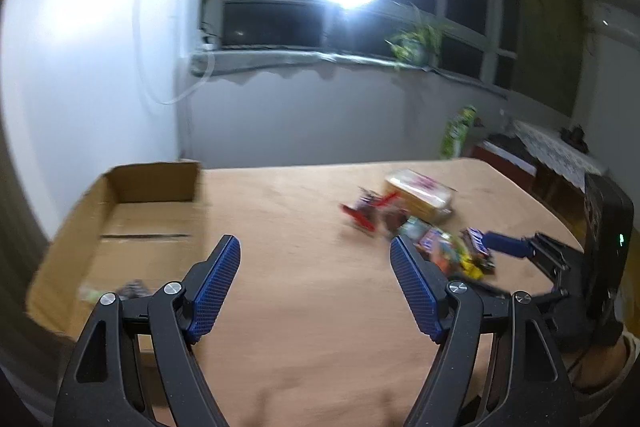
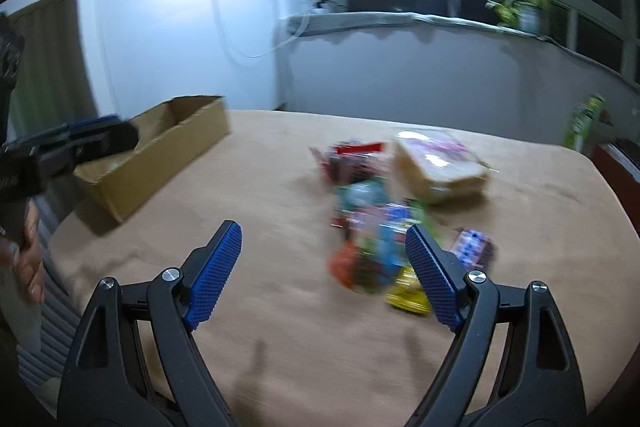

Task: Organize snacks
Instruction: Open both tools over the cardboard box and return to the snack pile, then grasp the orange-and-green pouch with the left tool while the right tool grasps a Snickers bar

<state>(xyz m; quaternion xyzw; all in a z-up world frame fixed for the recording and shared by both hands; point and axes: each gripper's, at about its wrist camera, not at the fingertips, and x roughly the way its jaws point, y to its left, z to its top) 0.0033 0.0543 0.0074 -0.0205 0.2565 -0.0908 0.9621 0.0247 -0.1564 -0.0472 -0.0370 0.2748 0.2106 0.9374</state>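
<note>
Snacks (image 2: 376,227): most remain heaped at centre-right of the desk (image 2: 256,307), a few blurred packets already in the cardboard box (image 1: 120,223) at lower left; left gripper (image 1: 316,287) and right gripper (image 2: 324,275) fingers spread, empty; sorting judged barely begun.

No text can be read; the snack wrappers (image 2: 376,243) are too blurred to make out.

Matt cardboard box (image 1: 120,223), glossy snack wrappers (image 2: 376,247) — smooth wooden table (image 1: 300,287).
</note>
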